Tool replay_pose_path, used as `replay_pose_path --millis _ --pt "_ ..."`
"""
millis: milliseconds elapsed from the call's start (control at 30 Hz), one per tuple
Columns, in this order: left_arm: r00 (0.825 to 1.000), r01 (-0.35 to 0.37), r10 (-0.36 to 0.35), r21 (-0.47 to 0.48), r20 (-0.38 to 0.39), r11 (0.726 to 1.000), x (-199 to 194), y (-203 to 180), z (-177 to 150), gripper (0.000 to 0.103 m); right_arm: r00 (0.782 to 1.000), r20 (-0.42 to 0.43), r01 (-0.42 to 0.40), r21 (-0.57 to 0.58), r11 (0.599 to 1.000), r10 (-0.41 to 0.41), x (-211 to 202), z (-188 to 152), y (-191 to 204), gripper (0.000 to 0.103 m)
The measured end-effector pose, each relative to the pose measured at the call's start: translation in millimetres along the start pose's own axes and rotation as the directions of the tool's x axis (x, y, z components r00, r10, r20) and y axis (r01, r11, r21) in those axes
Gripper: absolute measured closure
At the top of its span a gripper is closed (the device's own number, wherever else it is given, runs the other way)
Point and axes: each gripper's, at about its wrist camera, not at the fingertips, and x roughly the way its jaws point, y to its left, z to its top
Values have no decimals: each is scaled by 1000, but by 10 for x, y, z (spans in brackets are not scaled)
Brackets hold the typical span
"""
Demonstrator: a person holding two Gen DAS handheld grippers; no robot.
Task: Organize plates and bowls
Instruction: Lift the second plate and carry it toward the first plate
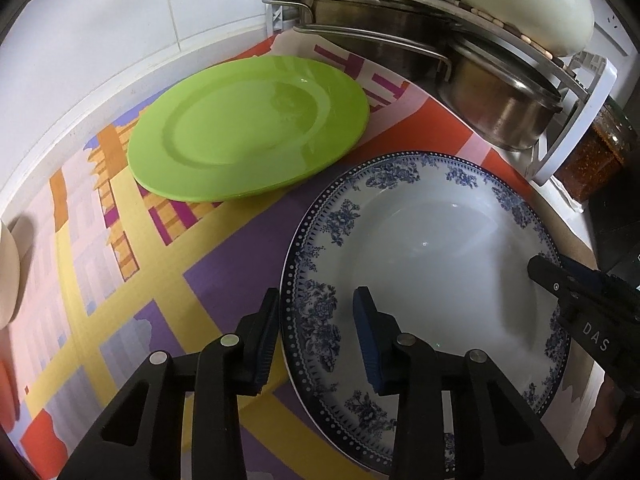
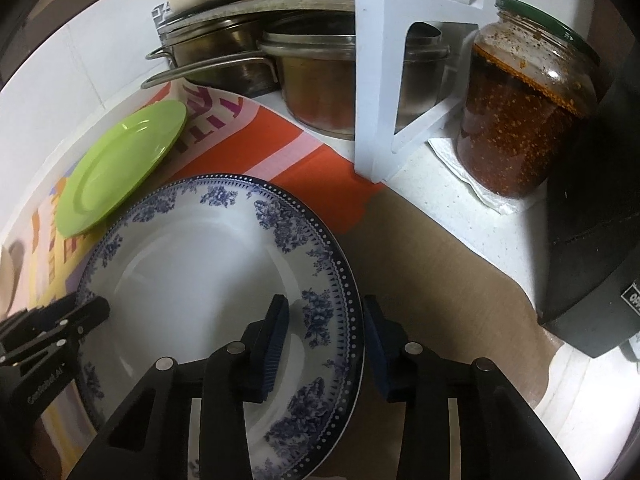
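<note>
Straddling opposite edges of the blue-and-white plate point(image 1: 424, 264), both tongs sit low over the desk point(image 2: 460, 264). The left tongs point(image 1: 316, 300) have one blue pad outside the plate's rim and the other over its white well; a gap shows on both sides of the rim, so the pads are narrowed around it but do not press on it. The right tongs point(image 2: 326, 306) stand the same way at the far side: one pad over the white inside, one just beyond the dotted border, the rim between them with space on each side.

This plate lies flat, partly on a colourful patterned mat point(image 1: 120, 264) and partly on a brown sheet point(image 2: 424, 280). Behind it on the mat rests a stack of green plates point(image 1: 248, 128), near but apart from the flowered one. Steel pots point(image 2: 320, 72) sit under a white rack point(image 2: 372, 80) at the back, and a jar of reddish paste point(image 2: 520, 112) stands on a paper napkin beside the rack.
</note>
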Motion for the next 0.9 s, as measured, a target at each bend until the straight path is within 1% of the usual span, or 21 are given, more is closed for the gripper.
replay_pose_path --millis 200,433,600,900 --pt "999 -19 18 8 28 1000 -74 13 -38 67 1000 -2 -6 -9 1000 6 -27 -28 25 65" --pt "998 -27 27 0 64 1000 -290 99 -139 67 1000 13 -10 -22 1000 10 -159 -62 106 65" --pt "996 -35 37 -26 83 999 -467 217 -226 67 999 32 -15 -39 999 17 -330 -93 204 65" --pt "987 -86 96 -89 127 992 -845 531 -490 67 996 59 -54 -91 994 59 -640 -168 484 65"
